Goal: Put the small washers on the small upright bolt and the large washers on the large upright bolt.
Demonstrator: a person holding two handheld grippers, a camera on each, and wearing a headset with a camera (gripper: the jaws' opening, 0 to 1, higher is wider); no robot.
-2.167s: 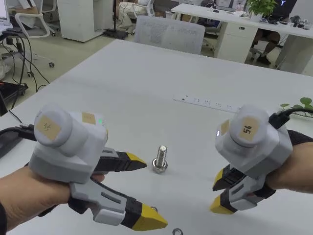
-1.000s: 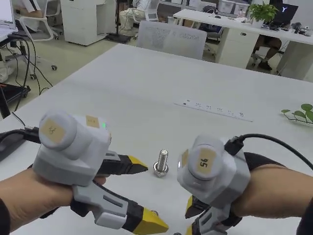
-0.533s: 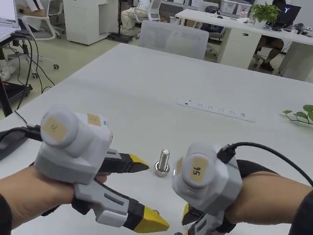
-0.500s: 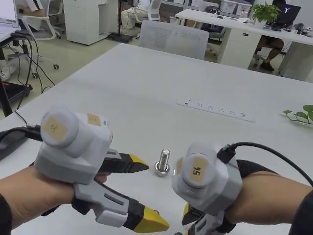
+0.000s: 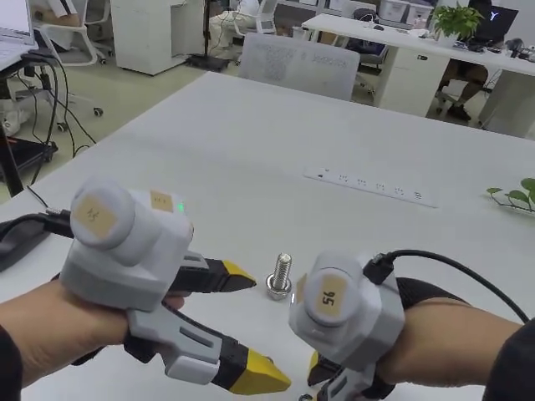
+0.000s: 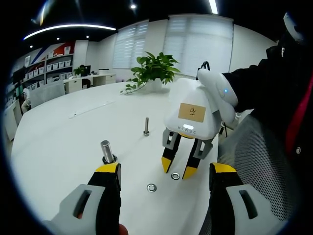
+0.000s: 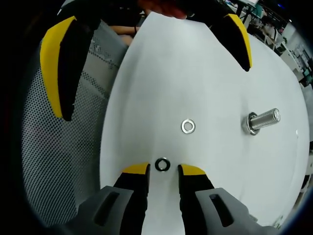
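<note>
The right tool (image 7: pixel 164 169), jaws slightly apart, straddles one washer (image 7: pixel 162 164) lying flat on the white counter (image 7: pixel 205 73); a second washer (image 7: pixel 188 126) lies just above it in the frame. The left tool (image 6: pixel 165 169), jaws spread wide, faces it. Two upright bolts: large bolt (image 6: pixel 106 151) lower left, small bolt (image 6: pixel 146 126) nearer centre. Potted plant (image 6: pixel 154 71) and office desks (image 5: pixel 401 33) behind.

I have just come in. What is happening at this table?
A person holds a tool in each hand over a white table. The right tool is lowered with its jaws set either side of a dark washer near the table edge, not yet closed on it. A second washer lies close by. The left tool is open beside the large upright bolt. A small bolt stands farther off.
</note>
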